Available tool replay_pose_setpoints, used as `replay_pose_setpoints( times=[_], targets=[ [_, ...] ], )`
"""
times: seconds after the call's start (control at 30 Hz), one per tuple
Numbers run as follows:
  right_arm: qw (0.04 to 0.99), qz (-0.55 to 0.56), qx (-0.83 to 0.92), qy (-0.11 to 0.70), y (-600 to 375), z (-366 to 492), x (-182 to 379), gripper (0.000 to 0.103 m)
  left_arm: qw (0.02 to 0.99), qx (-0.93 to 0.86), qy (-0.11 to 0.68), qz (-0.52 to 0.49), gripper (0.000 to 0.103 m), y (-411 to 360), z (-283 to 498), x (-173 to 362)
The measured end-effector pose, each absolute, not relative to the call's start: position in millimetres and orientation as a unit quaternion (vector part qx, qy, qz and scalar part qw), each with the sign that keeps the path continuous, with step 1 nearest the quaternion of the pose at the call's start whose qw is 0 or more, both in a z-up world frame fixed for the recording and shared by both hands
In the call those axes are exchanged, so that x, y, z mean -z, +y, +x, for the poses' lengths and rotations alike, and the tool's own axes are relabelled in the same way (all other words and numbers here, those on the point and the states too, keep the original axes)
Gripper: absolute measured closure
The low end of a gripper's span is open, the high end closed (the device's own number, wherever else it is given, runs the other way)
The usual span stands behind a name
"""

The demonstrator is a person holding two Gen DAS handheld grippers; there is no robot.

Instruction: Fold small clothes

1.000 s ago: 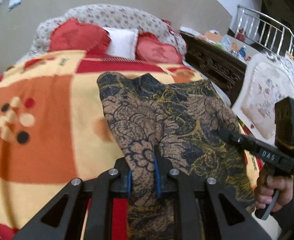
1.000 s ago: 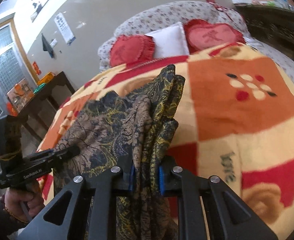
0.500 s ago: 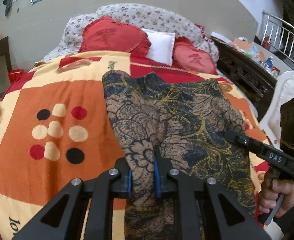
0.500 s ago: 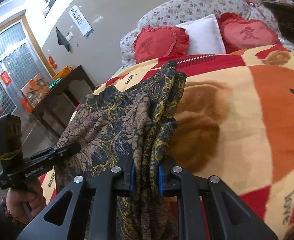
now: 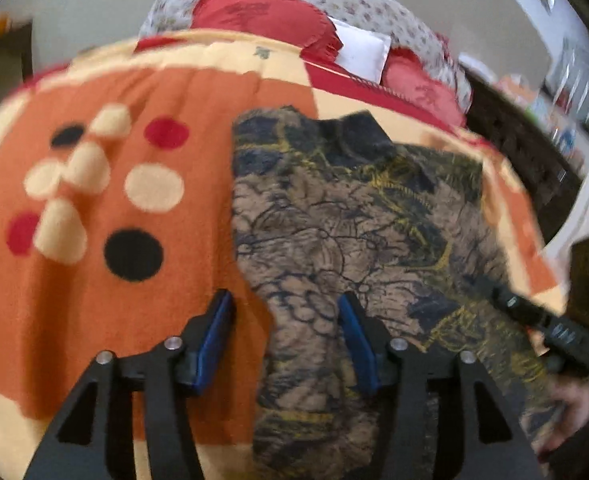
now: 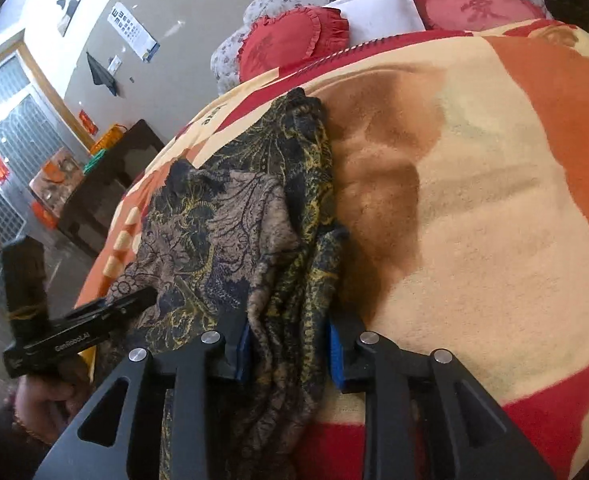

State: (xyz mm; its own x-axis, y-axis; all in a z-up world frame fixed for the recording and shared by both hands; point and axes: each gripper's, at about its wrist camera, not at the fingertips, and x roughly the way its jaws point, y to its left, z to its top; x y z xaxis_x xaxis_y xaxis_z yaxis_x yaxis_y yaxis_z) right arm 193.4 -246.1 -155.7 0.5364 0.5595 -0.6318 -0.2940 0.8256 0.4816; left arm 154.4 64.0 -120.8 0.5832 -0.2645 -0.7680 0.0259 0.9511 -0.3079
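I have the dark, brown-and-gold patterned knit garment (image 5: 346, 240) lying flat on the bed's orange, cream and red blanket (image 5: 94, 208), its long axis running away from me toward the red heart-shaped cushions (image 6: 294, 40) at the headboard, its near end at the foot edge under both tools. My left tool (image 5: 286, 332) has just been opening: its blue pads (image 5: 214, 336) now stand well apart, the near left corner of the garment lying loose between them, not pinched. My right tool (image 6: 288, 344) has also been parting; a bunched ridge of the garment's right edge (image 6: 294, 280) runs between its pads, which look to be still brushing the cloth but no longer clamping it, though I cannot be sure. I judge the garment laid down and the release nearly complete. The next fold turns on that long axis: the near hem lies directly under both tools, the far collar end straight ahead, so both hands are equally placed to carry it forward.
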Motion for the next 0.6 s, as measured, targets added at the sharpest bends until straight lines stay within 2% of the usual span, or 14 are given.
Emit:
replay_pose_setpoints(
  times=[0.17,0.3,0.47,0.5,0.53,0.57,0.6],
  targets=[
    [0.862,0.157,-0.244,0.416,-247.2,188.9,151.4,0.072,0.881,0.098,0.446,-0.127,0.044,77.3,144.9,105.0],
    [0.876,0.128,-0.208,0.416,-262.8,157.9,122.2,0.071,0.91,0.087,0.395,-0.095,0.044,81.1,106.8,63.3],
    [0.922,0.016,-0.233,0.309,-245.6,76.3,67.1,0.071,0.903,0.144,0.388,-0.115,0.044,55.2,73.7,47.5],
    [0.921,0.001,-0.241,0.306,-239.5,67.5,65.3,0.071,0.9,0.147,0.394,-0.115,0.046,50.5,71.2,51.4],
    [0.912,-0.015,-0.25,0.324,-228.6,59.8,66.9,0.071,0.898,0.142,0.402,-0.109,0.057,45.1,67.9,57.5],
    [0.901,-0.019,-0.26,0.347,-221.0,57.5,71.0,0.081,0.892,0.14,0.417,-0.107,0.066,40.1,63.7,66.9],
    [0.891,-0.02,-0.264,0.368,-216.3,55.0,76.6,0.091,0.886,0.141,0.428,-0.109,0.067,38.0,60.1,74.1]
  ],
)
